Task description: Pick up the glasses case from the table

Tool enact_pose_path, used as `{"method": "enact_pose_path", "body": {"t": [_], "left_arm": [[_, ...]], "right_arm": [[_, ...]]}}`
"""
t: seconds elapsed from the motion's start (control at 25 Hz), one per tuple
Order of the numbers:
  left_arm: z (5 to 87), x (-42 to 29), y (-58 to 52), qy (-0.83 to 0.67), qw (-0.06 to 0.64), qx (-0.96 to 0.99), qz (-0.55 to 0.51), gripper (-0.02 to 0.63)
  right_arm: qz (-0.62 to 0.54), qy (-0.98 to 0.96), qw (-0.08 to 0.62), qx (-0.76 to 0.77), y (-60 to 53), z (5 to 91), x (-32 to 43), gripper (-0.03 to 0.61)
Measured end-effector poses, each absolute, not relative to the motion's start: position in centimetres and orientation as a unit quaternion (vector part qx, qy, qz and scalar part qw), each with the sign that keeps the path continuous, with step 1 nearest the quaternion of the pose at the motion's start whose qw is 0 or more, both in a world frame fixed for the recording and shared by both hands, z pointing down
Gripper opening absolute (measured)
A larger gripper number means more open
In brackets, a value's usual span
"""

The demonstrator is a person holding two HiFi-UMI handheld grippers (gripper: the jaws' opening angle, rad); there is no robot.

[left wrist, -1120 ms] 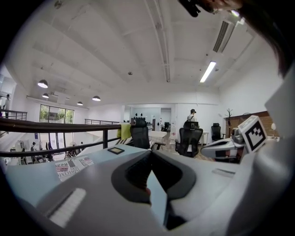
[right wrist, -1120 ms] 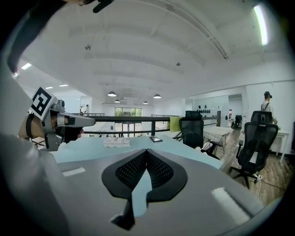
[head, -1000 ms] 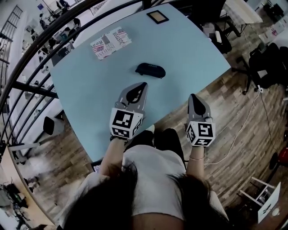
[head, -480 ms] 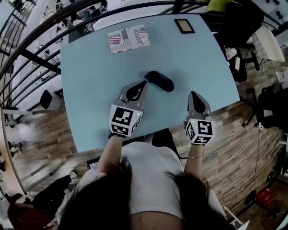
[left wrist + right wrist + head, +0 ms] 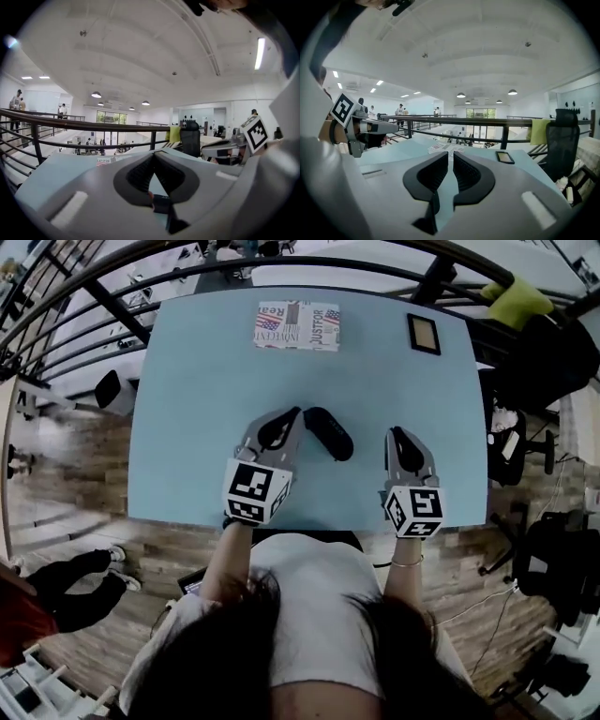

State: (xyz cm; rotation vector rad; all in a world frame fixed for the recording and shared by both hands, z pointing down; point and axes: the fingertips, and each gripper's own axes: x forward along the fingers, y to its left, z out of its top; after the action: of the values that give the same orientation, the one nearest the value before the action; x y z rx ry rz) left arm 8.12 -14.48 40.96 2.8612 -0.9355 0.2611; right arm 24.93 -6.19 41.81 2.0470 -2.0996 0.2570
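Observation:
The black glasses case (image 5: 328, 432) lies slantwise on the light blue table (image 5: 187, 427), in the near middle. My left gripper (image 5: 294, 412) hovers just left of the case's far end, its fingertips meeting and nothing gripped. In the left gripper view the left gripper (image 5: 153, 155) shows its tips touching, with a dark thing low in the gap behind them. My right gripper (image 5: 393, 431) is to the right of the case and apart from it. Only a thin slit shows between the jaws of the right gripper (image 5: 450, 153), which is empty.
A printed magazine (image 5: 298, 326) lies at the table's far edge, a small dark-framed tablet (image 5: 424, 334) at the far right. A black railing (image 5: 281, 261) runs behind the table. A chair with a yellow-green cloth (image 5: 514, 301) stands at the right.
The whole view has swung, so the table now lies square ahead. Both grippers have come in over the table, and the case now sits between them, close to the left gripper's tip.

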Motion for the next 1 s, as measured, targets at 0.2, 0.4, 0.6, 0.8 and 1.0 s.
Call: {"method": "enact_pose_path", "body": {"t": [0.2, 0.4, 0.6, 0.8, 1.0], "left_arm": [[40.9, 7.6, -14.5, -0.355, 0.064, 0.929, 0.088, 0.057], [40.7, 6.1, -14.5, -0.390, 0.063, 0.914, 0.088, 0.057], [40.3, 5.0, -14.8, -0.408, 0.061, 0.907, 0.084, 0.057], [40.0, 4.1, -15.4, -0.409, 0.063, 0.906, 0.084, 0.057], [39.8, 3.5, -15.9, -0.410, 0.062, 0.906, 0.080, 0.057]], "right_arm": [[0.085, -0.751, 0.102, 0.647, -7.9, 41.8, 24.8, 0.061], [0.084, -0.778, 0.105, 0.613, -9.1, 41.9, 23.8, 0.120], [0.086, -0.792, 0.109, 0.595, -9.7, 41.6, 22.9, 0.179], [0.093, -0.796, 0.103, 0.590, -10.5, 40.8, 22.1, 0.224], [0.094, -0.801, 0.104, 0.582, -10.9, 40.6, 21.3, 0.260]]}}
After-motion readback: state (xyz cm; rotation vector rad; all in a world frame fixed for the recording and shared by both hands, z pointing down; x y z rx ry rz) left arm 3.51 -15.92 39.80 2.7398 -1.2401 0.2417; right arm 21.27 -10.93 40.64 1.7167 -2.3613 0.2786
